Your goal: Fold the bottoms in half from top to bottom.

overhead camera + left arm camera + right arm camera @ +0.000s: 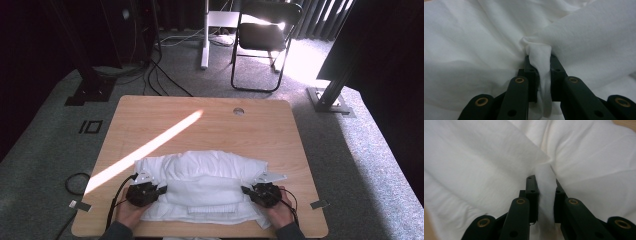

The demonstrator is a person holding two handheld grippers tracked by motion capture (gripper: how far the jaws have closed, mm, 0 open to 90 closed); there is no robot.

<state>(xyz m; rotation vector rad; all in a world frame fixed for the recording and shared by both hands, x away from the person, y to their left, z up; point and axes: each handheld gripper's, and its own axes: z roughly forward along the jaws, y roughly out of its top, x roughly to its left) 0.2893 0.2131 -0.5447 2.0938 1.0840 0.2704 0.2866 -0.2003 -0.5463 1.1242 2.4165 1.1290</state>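
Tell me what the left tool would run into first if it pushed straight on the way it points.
More of the white garment. The left tool is already shut on a pinched fold of it, and the cloth bunches right ahead of the jaws. In the high view it points toward the garment's middle; depth beyond is unclear.

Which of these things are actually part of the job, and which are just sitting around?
In use:
- white garment, bunched on the wooden table
- left claw, pinching a fold of the cloth
- right claw, pinching another fold

Just lying about:
- black folding chair behind the table
- cables on the carpet
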